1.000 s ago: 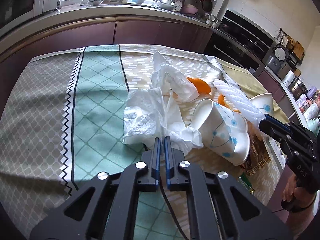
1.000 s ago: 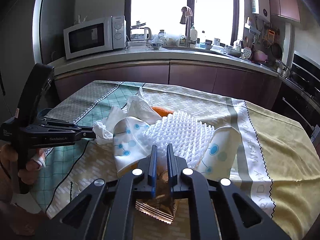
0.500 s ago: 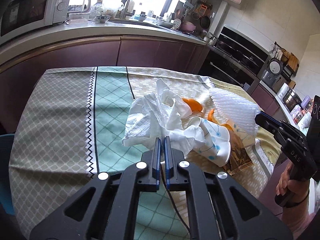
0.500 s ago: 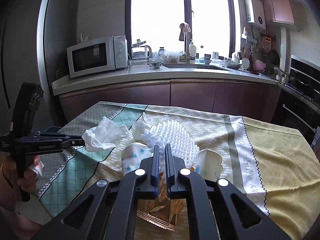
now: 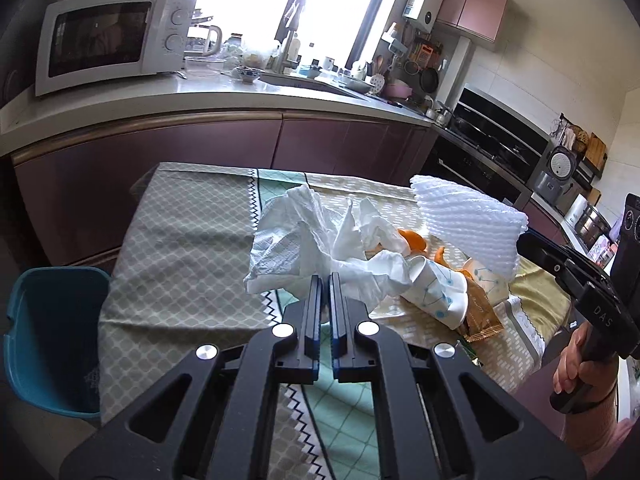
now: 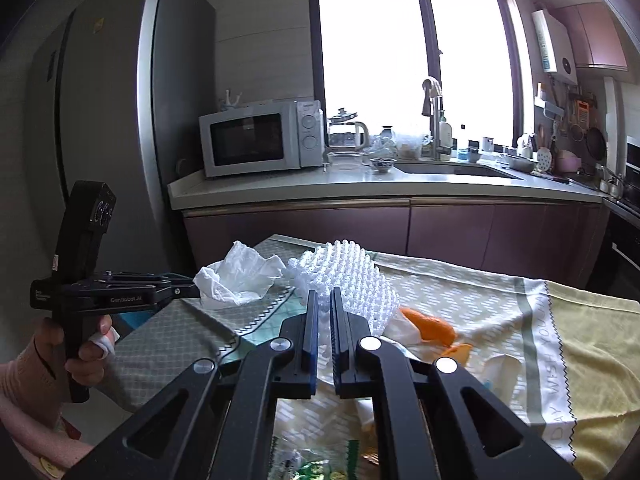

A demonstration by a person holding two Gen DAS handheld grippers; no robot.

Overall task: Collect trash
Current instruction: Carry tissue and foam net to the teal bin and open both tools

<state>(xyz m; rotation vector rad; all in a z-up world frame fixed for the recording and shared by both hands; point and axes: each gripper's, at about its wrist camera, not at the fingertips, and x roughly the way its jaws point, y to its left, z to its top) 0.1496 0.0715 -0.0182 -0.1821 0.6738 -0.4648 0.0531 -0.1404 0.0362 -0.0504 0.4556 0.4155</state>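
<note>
Left wrist view: we hold the left tongs (image 5: 325, 280) clamped on a tissue (image 5: 304, 240) and the right tongs (image 6: 325, 300) clamped on foam netting (image 6: 352, 276), both lifted clear of the tabletop (image 5: 180, 248), presumably bound for the bin (image 5: 52, 340) beside it.

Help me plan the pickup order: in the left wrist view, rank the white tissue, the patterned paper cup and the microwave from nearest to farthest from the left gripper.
1. White tissue: right at the tips of the left gripper, clamped in it.
2. Patterned paper cup: lying on its side, to the right on the tablecloth.
3. Microwave: far back on the counter, upper left.
</note>
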